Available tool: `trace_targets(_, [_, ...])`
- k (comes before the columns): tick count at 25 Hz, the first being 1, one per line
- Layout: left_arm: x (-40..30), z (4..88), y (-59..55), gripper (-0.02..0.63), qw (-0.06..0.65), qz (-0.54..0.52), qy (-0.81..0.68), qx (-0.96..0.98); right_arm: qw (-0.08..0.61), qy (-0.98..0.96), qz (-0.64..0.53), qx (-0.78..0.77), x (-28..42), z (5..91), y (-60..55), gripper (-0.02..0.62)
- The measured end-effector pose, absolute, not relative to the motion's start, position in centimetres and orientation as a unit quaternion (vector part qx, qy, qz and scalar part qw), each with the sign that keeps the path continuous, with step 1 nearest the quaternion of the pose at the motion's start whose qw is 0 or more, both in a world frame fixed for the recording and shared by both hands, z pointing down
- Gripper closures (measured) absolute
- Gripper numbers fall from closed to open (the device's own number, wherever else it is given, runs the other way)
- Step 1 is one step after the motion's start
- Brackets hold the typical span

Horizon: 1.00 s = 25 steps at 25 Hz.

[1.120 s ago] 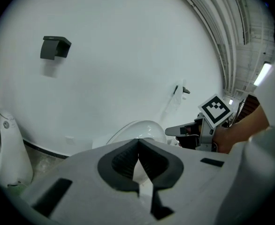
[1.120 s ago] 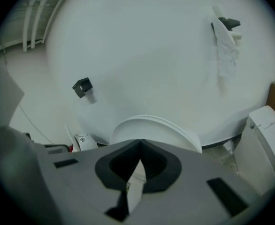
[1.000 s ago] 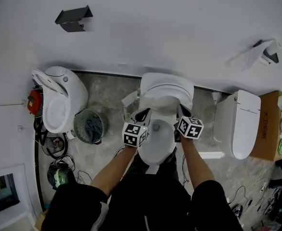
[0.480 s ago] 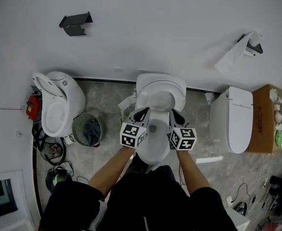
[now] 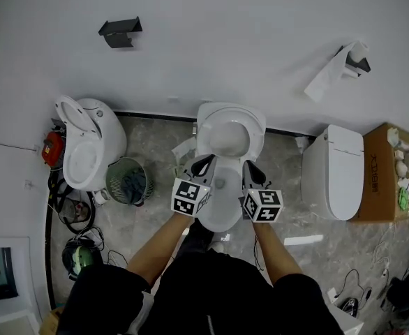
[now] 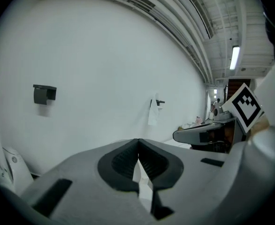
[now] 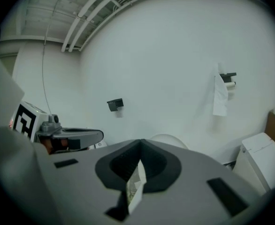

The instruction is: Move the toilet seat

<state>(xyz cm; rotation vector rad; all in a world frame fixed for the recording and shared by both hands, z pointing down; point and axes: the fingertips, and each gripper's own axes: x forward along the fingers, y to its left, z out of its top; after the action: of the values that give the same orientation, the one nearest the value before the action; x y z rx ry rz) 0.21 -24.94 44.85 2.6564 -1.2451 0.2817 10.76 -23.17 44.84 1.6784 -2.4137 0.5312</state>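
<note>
Toilets line the white wall: an open-lidded toilet point(image 5: 89, 152) on the left and a closed toilet point(image 5: 333, 173) on the right. A round bin point(image 5: 130, 181) holds dark crumpled stuff, and a cardboard box point(image 5: 382, 180) far right holds small items. The toilet seat point(image 5: 230, 116) stands tipped up at the wall behind the middle bowl point(image 5: 222, 211). The left claw point(image 5: 203, 165) and right claw point(image 5: 252, 167), both clenched and empty, flank that bowl.

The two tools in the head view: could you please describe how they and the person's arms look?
The left tool and right tool each have a grey body, black ribbed pads and a white cube with black square markers. The person wears black short sleeves.
</note>
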Motion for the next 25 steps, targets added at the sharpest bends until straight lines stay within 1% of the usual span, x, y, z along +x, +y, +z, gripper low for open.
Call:
trace_targets(3, [0.8,43.8,-22.1,0.601,0.085,0.092,-0.414,0.902,0.07,-0.807,0.174,0.56,10.9,44.3,-20.5,0.592])
trace_targets(11, [0.9,42.9,-16.4,0.601,0.09,0.079,-0.417,0.901,0.06,-0.804,0.163,0.568,11.8,43.3,-14.2,0.592])
trace_targets(25, [1.2,41.9,-12.0,0.601,0.083,0.074,-0.417,0.902,0.057,-0.812,0.15,0.56,11.4,42.1,-9.9,0.594])
